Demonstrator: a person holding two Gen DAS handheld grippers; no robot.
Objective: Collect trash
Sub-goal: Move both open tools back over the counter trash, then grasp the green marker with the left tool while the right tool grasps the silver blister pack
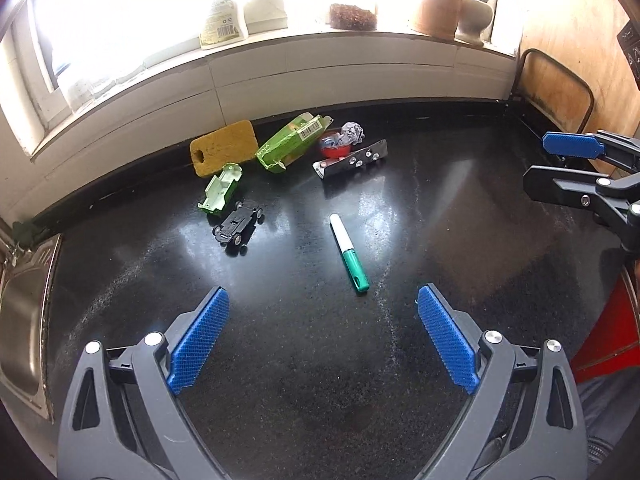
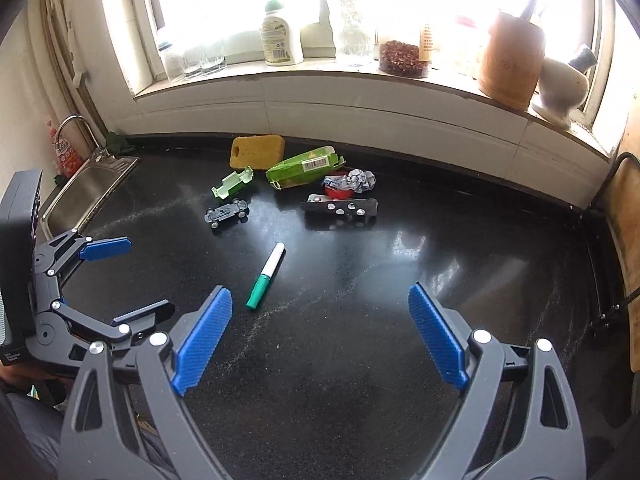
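On the black counter [image 1: 320,360] lies a cluster of items: a green carton [image 1: 292,142] [image 2: 306,168], a crumpled paper ball [image 1: 352,133] [image 2: 358,180] on a red lid [image 1: 334,148] [image 2: 336,192], a pill blister strip [image 1: 352,160] [image 2: 340,207], a green-and-white marker [image 1: 349,254] [image 2: 266,276], a green toy car shell [image 1: 222,188] [image 2: 233,185] and a black toy chassis [image 1: 239,227] [image 2: 226,213]. My left gripper [image 1: 323,336] [image 2: 120,280] is open and empty, short of the marker. My right gripper [image 2: 320,336] [image 1: 556,160] is open and empty, right of the marker.
A yellow sponge [image 1: 223,147] [image 2: 256,152] leans at the back wall. A steel sink [image 1: 20,312] [image 2: 84,196] lies at the left. The windowsill holds a bottle [image 2: 280,36], glasses, jars and a wooden pot [image 2: 510,60]. A wooden board [image 1: 560,80] stands at the right.
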